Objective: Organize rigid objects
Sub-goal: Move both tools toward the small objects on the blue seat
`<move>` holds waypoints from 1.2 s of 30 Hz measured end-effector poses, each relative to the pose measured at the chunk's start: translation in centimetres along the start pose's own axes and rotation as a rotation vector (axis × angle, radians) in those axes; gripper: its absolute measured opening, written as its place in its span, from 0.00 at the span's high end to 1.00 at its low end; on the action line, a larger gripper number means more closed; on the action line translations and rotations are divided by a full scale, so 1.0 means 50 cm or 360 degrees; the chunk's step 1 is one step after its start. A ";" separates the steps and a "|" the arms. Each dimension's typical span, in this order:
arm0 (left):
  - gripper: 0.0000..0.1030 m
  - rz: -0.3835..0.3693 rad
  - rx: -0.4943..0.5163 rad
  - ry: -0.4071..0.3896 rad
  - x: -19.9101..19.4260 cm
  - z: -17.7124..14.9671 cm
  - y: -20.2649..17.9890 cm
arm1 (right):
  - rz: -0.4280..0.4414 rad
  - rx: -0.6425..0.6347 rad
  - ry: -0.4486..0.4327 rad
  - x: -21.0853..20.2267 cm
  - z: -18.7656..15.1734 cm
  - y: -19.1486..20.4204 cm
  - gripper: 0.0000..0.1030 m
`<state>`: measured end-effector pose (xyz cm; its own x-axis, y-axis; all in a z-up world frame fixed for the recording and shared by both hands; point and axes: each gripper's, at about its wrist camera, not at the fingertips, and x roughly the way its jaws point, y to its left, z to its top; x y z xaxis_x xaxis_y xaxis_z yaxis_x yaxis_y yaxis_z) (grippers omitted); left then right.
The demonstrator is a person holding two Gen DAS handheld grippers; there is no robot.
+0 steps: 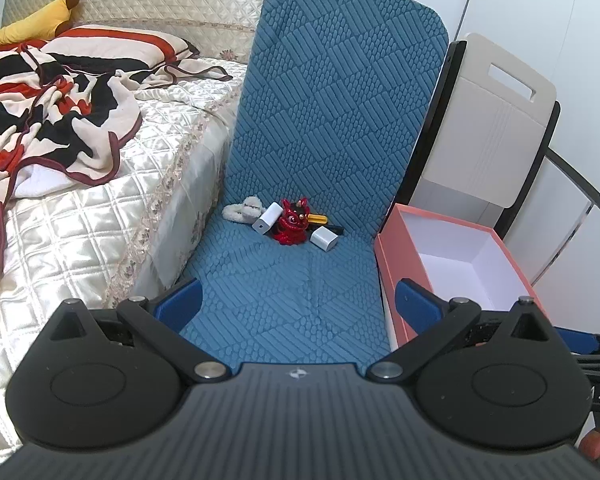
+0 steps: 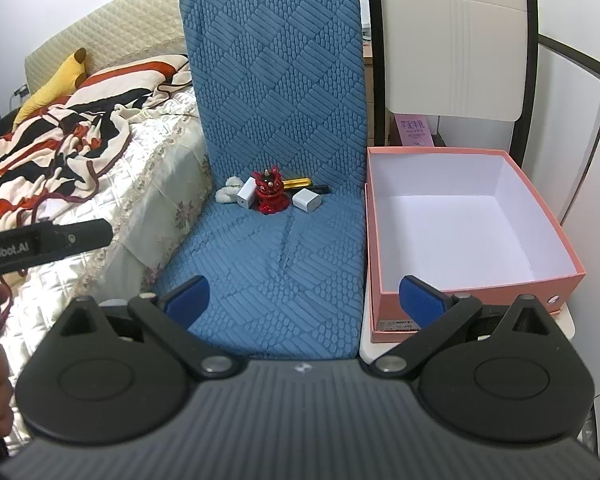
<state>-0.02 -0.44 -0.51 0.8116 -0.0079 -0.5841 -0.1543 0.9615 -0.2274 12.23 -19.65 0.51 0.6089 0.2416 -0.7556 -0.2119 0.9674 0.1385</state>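
No object has yet been lifted; the step in hand is judged to be the approach, before the first pick. The left gripper (image 1: 298, 300) is held with its blue fingers spread wide and nothing between them, low over the near part of the blue chair seat (image 1: 288, 280). The right gripper (image 2: 306, 300) is likewise spread and empty, over the seat's near edge.

The rigid objects are clustered at the far end of the seat, against the backrest. A red figurine (image 2: 269, 196) stands upright at the centre, facing the near side. A white charger block (image 2: 247, 193) leans just left of it, touching or nearly so, its long axis tilted up and to the far side, a small port showing on its near face. A second white charger block (image 2: 307, 200) lies just right of the figurine. Behind them a yellow bar-shaped item (image 2: 298, 182) lies flat, its long axis running left to right, with a dark slim item (image 2: 320, 188) at its right end; what these are cannot be told. A fluffy white item (image 2: 228, 192) sits at the far left of the cluster and is probably not rigid.

The open pink box (image 2: 476, 286) stands to the right of the chair, empty, and is judged to be the destination. The next move would call for one gripper to be carried far across the seat and closed on an outer piece, so that the figurine is not toppled.
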 end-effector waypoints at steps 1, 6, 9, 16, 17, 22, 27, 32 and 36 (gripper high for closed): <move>0.00 0.0000 -0.0002 0.0001 0.000 0.000 0.000 | 0.0000 0.0001 0.0001 0.000 0.000 0.000 0.00; 0.00 0.0003 -0.0004 0.0012 0.010 -0.001 0.001 | 0.0003 -0.0003 -0.0002 0.001 -0.001 -0.001 0.00; 0.00 0.0001 0.0001 0.0013 0.010 -0.002 0.000 | 0.0018 0.0001 0.0002 0.001 -0.003 -0.002 0.00; 0.00 -0.0004 0.0013 0.0014 0.005 -0.011 -0.007 | 0.0041 -0.0015 -0.0002 -0.008 -0.009 -0.003 0.00; 0.00 -0.0003 0.0016 0.0014 0.004 -0.013 -0.007 | 0.0039 -0.0015 -0.0002 -0.010 -0.010 -0.003 0.00; 0.00 -0.0001 0.0014 0.0018 0.000 -0.020 -0.008 | 0.0053 0.0000 0.0008 -0.011 -0.013 -0.005 0.00; 0.00 -0.0008 0.0020 0.0033 0.009 -0.021 -0.011 | 0.0060 0.0010 0.0032 -0.006 -0.012 -0.010 0.00; 0.00 -0.0006 0.0023 0.0057 0.033 -0.017 -0.010 | 0.0063 0.0026 0.0050 0.009 -0.009 -0.018 0.00; 0.00 -0.0002 0.0029 0.0087 0.060 -0.012 -0.009 | 0.0067 0.0033 0.0064 0.026 -0.004 -0.023 0.00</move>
<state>2.14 -1.08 -2.61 0.7797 -0.0239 -0.6257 -0.1424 0.9663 -0.2144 13.09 -20.48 -0.76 0.5687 0.2793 -0.7737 -0.2208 0.9579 0.1836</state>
